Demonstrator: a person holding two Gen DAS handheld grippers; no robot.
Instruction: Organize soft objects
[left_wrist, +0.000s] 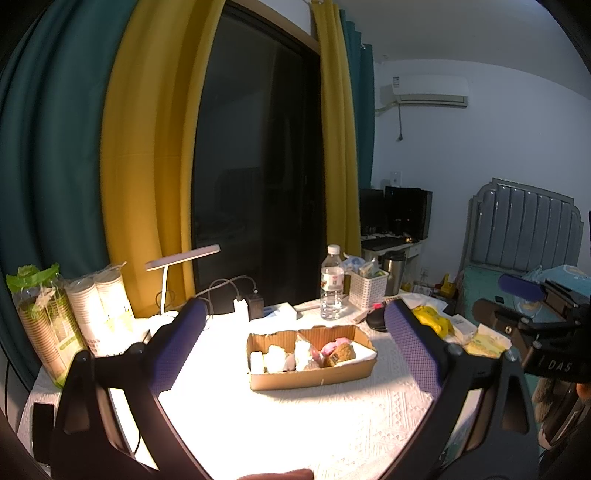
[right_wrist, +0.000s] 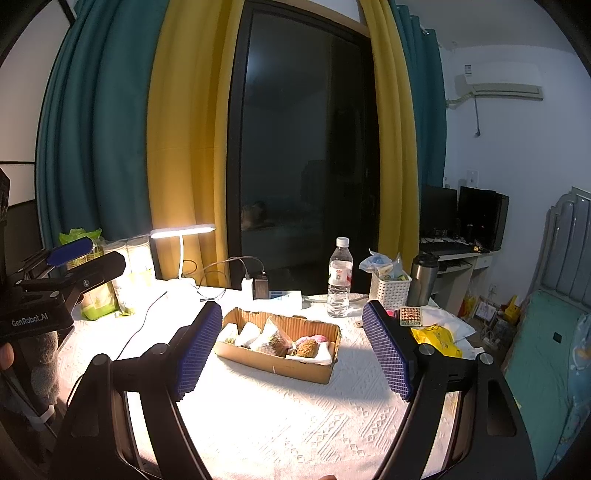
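Note:
A shallow cardboard box (left_wrist: 314, 378) (right_wrist: 280, 363) sits mid-table on the white cloth. It holds several soft items: white ones at the left (left_wrist: 275, 358) (right_wrist: 248, 334), a pink one (left_wrist: 332, 346) (right_wrist: 314, 339) and a brown fuzzy one (left_wrist: 341, 355) (right_wrist: 305, 348) at the right. My left gripper (left_wrist: 295, 347) is open and empty, held above the table in front of the box. My right gripper (right_wrist: 293, 350) is open and empty too, in front of the box. Each gripper shows at the edge of the other's view (left_wrist: 532, 295) (right_wrist: 79, 258).
Behind the box stand a water bottle (left_wrist: 332, 284) (right_wrist: 339, 278), a white basket (left_wrist: 367, 286) (right_wrist: 389, 290), a lit desk lamp (left_wrist: 181, 258) (right_wrist: 183, 232), chargers with cables (right_wrist: 255, 284), and stacked paper cups (left_wrist: 92, 306). A yellow bag (right_wrist: 436, 339) lies right.

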